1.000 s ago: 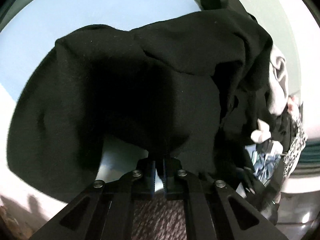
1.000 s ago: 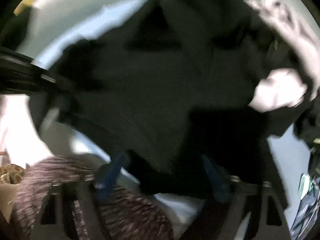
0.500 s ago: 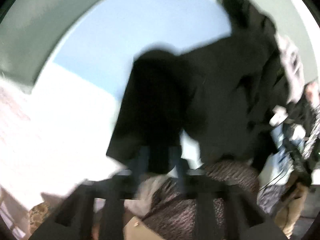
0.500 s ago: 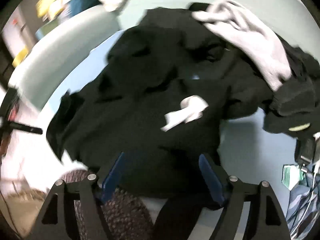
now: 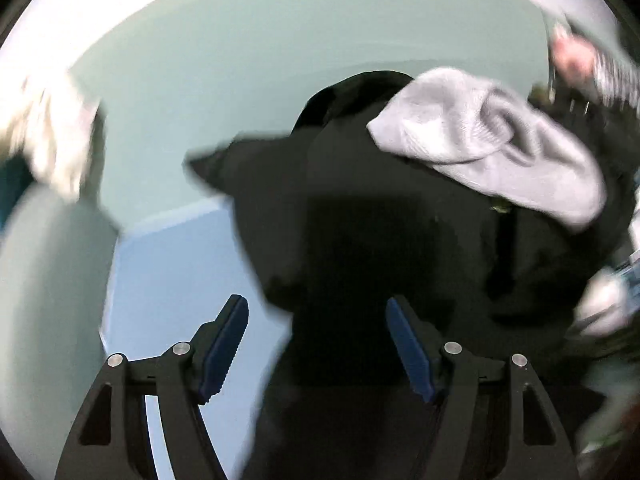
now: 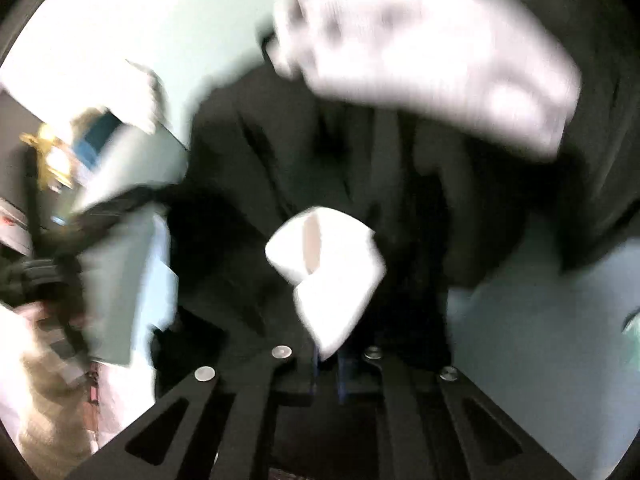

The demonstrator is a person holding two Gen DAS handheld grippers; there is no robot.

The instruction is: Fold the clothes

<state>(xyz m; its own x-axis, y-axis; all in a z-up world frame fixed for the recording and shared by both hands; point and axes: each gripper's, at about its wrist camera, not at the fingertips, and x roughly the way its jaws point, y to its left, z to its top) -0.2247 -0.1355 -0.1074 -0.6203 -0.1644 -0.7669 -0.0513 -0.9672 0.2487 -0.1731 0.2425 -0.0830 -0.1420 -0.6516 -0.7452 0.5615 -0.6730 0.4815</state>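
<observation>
My left gripper gapes wide, holding nothing; my right gripper is pinched on white cloth. The black garment lies heaped under a grey one; folding looks barely begun.

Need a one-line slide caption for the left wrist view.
Left gripper open over a black garment, grey garment draped on top, blue surface below.

Right view motion-blurred throughout. White cloth covers right gripper tips; grip contents unclear. Black garment runs off bottom edge past left gripper. Clutter far right smeared, unidentifiable.
</observation>
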